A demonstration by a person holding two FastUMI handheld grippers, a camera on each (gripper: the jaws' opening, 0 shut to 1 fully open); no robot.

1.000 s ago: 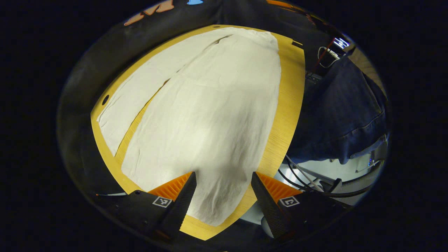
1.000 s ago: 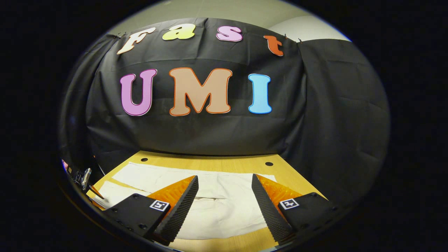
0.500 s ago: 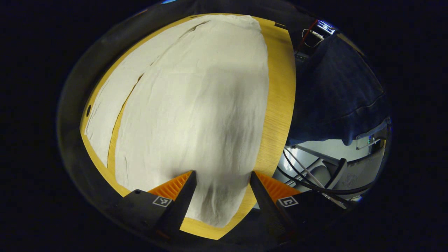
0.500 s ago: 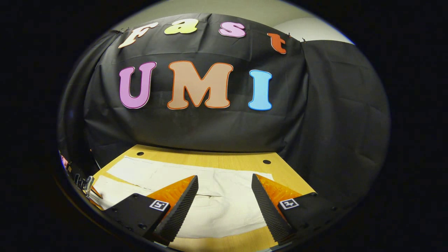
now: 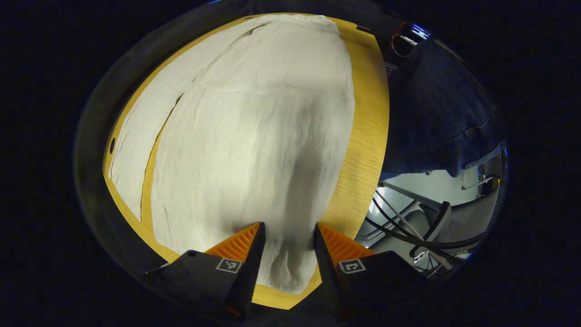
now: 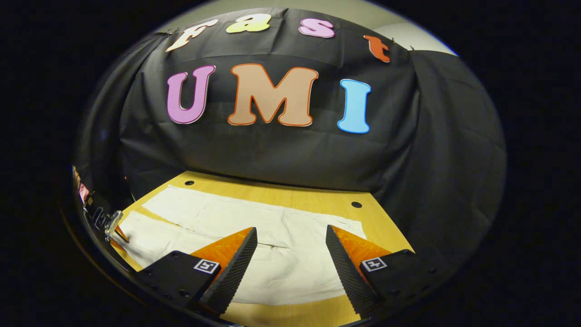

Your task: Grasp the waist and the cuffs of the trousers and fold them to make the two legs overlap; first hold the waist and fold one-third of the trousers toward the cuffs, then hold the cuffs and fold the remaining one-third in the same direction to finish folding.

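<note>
Trousers (image 5: 245, 136) are lying flat on the table (image 5: 367, 136), filling frame centre. Left gripper (image 5: 285, 247) is straddling the near cuff, fingers apart, not clamping. Right gripper (image 6: 290, 254) is hovering wide open over the waist, lower centre.

Both views over shared trousers (image 5: 254, 136)

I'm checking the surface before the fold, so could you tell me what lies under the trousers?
The trousers lie spread flat on a wooden table, whose bare top shows around them and in the gap between the legs. What the cloth covers cannot be seen.
</note>
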